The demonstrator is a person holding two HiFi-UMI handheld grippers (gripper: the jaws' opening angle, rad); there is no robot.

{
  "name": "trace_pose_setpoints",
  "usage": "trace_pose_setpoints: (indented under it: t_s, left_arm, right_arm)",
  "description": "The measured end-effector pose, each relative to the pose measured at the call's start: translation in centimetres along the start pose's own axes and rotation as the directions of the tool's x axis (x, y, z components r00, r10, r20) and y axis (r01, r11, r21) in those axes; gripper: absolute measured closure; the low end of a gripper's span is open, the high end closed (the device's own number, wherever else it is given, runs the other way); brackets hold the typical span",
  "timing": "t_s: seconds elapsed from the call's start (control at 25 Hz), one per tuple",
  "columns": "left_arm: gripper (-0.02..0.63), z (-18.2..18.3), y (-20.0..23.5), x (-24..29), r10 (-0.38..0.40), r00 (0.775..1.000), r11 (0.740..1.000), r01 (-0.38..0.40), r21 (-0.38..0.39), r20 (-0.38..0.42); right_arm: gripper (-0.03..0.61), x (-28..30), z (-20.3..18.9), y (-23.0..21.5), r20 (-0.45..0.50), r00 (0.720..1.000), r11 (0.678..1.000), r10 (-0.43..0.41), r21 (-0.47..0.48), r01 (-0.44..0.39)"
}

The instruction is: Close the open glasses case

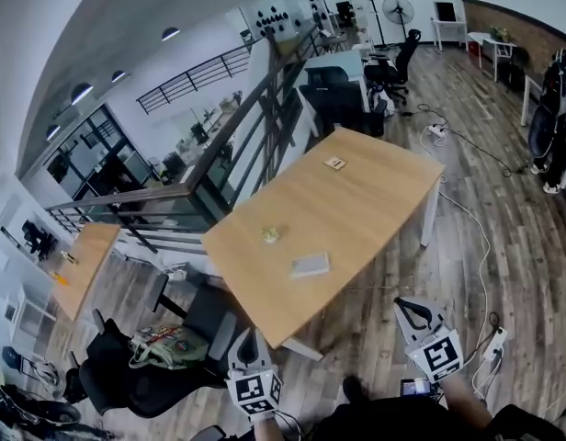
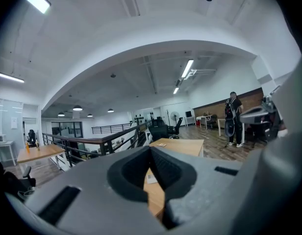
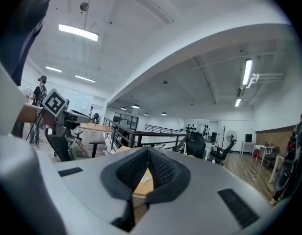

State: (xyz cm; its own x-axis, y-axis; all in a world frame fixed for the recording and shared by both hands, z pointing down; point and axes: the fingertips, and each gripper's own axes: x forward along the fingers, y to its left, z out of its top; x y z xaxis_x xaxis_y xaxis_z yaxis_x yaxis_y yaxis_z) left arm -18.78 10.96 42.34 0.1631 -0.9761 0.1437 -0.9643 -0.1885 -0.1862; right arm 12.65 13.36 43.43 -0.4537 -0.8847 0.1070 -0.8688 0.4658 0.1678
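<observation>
No readable text anywhere, tbh. The only print is the square markers on the left gripper (image 1: 250, 345) and right gripper (image 1: 412, 312), plus a small card (image 1: 334, 163) near the desk's (image 1: 375, 200) far edge, too tiny to read. The glasses case (image 1: 311, 265) is the flat grey thing by the desk's near edge; I can't tell if its lid is up. Just beyond it sits a greenish lump (image 1: 271, 234) I can't identify. Both sets of jaws are closed on nothing, short of the desk.

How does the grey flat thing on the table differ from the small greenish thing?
The grey flat thing is larger than the small greenish thing and lies nearer the person. It is a low rectangle; the greenish thing is a rounded lump. Both rest on the wooden table.
</observation>
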Motion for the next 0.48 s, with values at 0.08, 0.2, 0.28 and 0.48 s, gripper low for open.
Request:
trace_pose_setpoints:
  t_s: [0.08,0.2,0.28,0.48]
  left_arm:
    - [0.614,-0.4,0.9,1.6,-0.010,1.000,1.000,0.010,-0.023,-0.003]
    - [0.613,-0.9,2.0,3.5,-0.027,1.000,0.999,0.026,-0.044,-0.010]
    - [0.614,-1.1,2.9,4.7,-0.033,0.999,0.998,0.032,-0.050,-0.013]
    - [0.614,-2.5,4.7,6.5,-0.041,0.999,0.996,0.038,-0.074,-0.031]
  right_arm:
    - [0.563,2.1,1.1,0.2,0.013,1.000,1.000,0.008,-0.029,-0.007]
    - [0.563,4.7,1.4,0.6,0.005,1.000,0.999,0.013,-0.034,-0.013]
    - [0.563,6.1,1.3,1.0,-0.013,1.000,0.999,0.017,-0.030,-0.018]
    - [0.563,8.4,0.8,1.8,-0.045,0.999,0.999,0.023,-0.021,-0.024]
